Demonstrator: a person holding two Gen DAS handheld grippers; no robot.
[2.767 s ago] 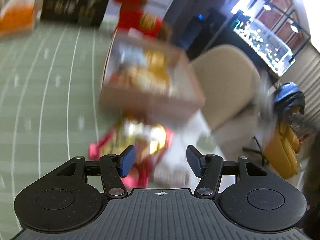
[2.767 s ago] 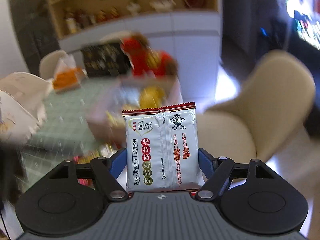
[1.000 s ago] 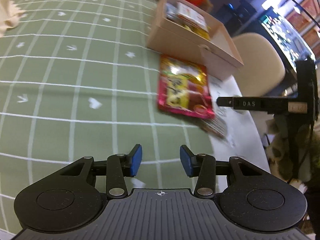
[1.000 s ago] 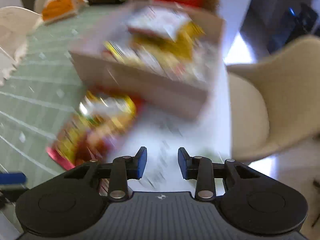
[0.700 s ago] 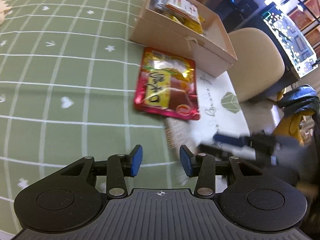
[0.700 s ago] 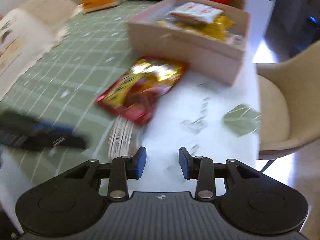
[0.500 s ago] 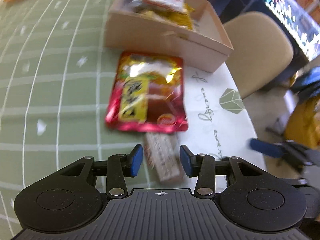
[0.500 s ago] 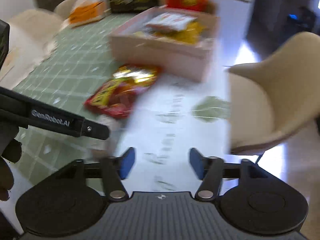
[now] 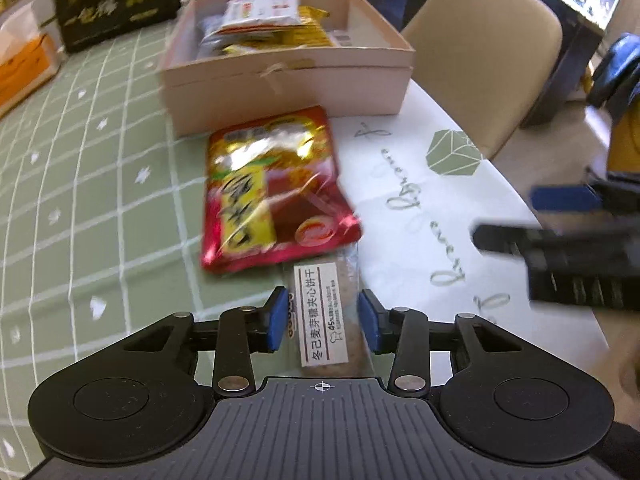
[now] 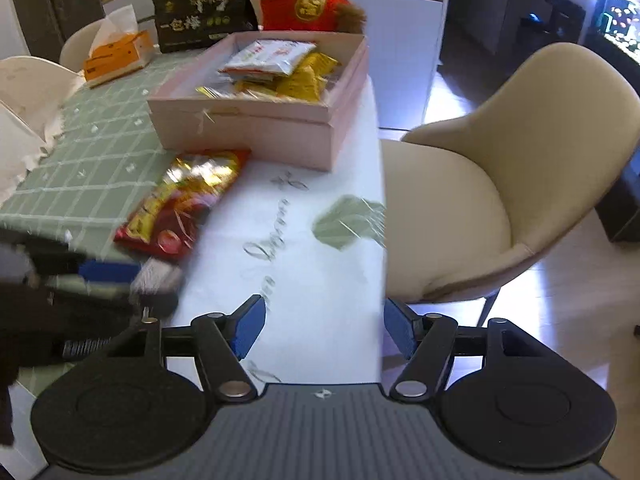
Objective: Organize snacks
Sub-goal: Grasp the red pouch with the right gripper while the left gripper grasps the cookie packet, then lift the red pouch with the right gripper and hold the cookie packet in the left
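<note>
A biscuit bar (image 9: 323, 320) in a clear wrapper with a white label lies on the table, its far end under a red snack bag (image 9: 272, 188). My left gripper (image 9: 323, 318) straddles the bar with its jaws closing, and the blue pads stand just beside the wrapper. Behind the bag sits the pink box (image 9: 288, 80) with several packets inside, a white one (image 9: 260, 12) on top. My right gripper (image 10: 324, 328) hovers over the white table end with its jaws opening and nothing between them. The red bag (image 10: 184, 200) and the box (image 10: 248, 128) also show in the right wrist view.
A beige chair (image 10: 500, 184) stands close to the table's right edge. Behind the box are a black tin (image 10: 200, 12), a red plush toy (image 10: 304, 4) and an orange tissue box (image 10: 116, 54). Green checked cloth (image 9: 88, 184) covers the table's left part.
The white packet left my right gripper and now lies in the box. That gripper drew back and its jaws widened. My left gripper swung right until it straddled the biscuit bar.
</note>
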